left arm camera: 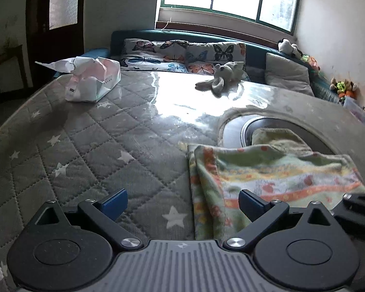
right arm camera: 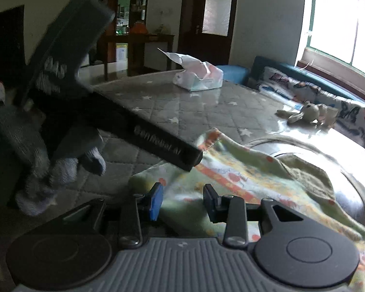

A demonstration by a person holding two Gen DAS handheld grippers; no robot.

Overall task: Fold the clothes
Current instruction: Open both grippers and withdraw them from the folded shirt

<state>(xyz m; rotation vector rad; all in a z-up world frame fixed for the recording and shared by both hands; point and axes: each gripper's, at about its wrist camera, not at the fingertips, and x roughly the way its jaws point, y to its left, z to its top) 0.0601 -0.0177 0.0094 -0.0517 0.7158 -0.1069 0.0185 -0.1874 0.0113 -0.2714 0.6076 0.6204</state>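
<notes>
A folded cloth (left arm camera: pixel 267 175) with green, yellow and orange stripes lies on the grey quilted star cover (left arm camera: pixel 97 146), and its far edge hangs over a round dark inset. My left gripper (left arm camera: pixel 182 196) is wide open above the cloth's near left corner. Its right finger (left arm camera: pixel 251 200) is over the cloth, its left finger over bare quilt, and nothing is between them. In the right wrist view my right gripper (right arm camera: pixel 182 189) hovers over the cloth (right arm camera: pixel 243 170) with its jaws partly apart, and no fabric is pinched. A gloved hand (right arm camera: pixel 36 150) holds the left tool.
A crumpled white paper bag (left arm camera: pixel 92 80) sits at the far left of the cover. A stuffed rabbit (left arm camera: pixel 223 77) lies at the far middle. Butterfly cushions (left arm camera: pixel 182 56) line a sofa under the window. The round dark inset (left arm camera: pixel 233 131) has a metal rim.
</notes>
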